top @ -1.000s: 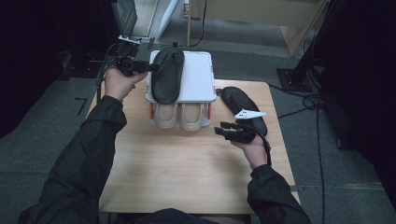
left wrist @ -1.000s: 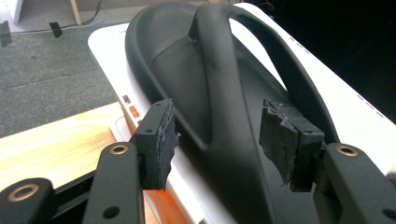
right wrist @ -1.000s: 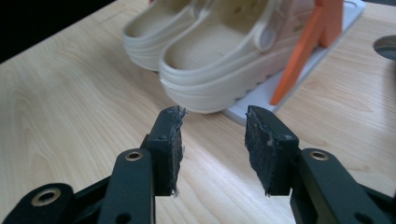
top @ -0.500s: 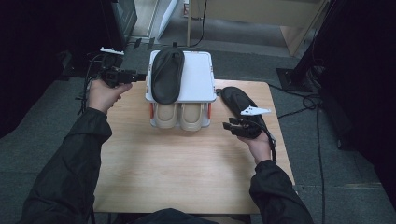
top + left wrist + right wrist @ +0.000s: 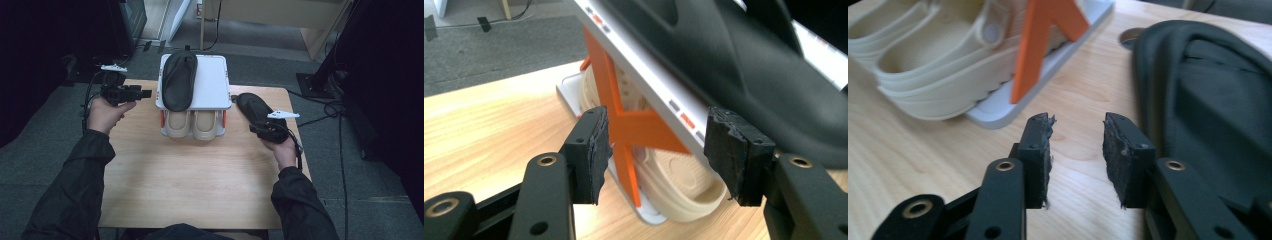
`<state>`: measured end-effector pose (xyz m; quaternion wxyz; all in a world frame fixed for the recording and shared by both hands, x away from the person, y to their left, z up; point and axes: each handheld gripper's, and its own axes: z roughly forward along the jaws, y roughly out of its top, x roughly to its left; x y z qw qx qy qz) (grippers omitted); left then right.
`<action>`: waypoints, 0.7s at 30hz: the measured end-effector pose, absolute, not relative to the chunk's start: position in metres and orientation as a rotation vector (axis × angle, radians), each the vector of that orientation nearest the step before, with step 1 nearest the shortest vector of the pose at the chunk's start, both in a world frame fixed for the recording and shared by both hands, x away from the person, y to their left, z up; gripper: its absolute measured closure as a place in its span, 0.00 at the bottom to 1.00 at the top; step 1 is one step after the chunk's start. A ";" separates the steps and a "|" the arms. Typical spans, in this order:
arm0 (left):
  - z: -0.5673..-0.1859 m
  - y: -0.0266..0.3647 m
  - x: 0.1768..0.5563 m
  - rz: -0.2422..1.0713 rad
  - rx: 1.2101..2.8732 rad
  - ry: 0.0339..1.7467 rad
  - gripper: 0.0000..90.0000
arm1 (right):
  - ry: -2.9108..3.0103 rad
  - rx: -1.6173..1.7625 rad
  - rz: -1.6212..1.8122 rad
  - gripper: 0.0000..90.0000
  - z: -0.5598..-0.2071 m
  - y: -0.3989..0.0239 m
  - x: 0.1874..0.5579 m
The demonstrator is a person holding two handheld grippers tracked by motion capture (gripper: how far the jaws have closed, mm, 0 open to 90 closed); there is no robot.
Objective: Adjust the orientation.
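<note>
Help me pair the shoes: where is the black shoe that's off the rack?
In the high view, the black shoe lies on the table's right side, beside the white rack, just ahead of the right gripper.

A two-tier rack (image 5: 212,82) stands at the table's (image 5: 200,180) far edge, with one slipper (image 5: 179,80) lying on the left half of its top shelf and a pair of clogs (image 5: 192,124) side by side on the shelf beneath, their ends sticking out toward the person. A second slipper (image 5: 257,111) lies on the table just right of the rack. The left gripper (image 5: 142,93) is left of the rack near the top shelf, and the right gripper (image 5: 256,129) sits at the near end of the second slipper.
</note>
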<state>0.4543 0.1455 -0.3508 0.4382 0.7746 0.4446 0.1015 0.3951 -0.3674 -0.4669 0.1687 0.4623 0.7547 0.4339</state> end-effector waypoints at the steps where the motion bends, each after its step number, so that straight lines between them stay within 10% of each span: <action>1: -0.354 0.146 0.453 0.241 1.923 1.108 0.48 | 2.137 1.318 1.233 0.73 -0.467 -0.370 0.396; 21: -0.414 0.151 0.425 0.237 1.945 1.157 0.49 | 2.057 1.389 1.196 0.85 -0.466 -0.397 0.409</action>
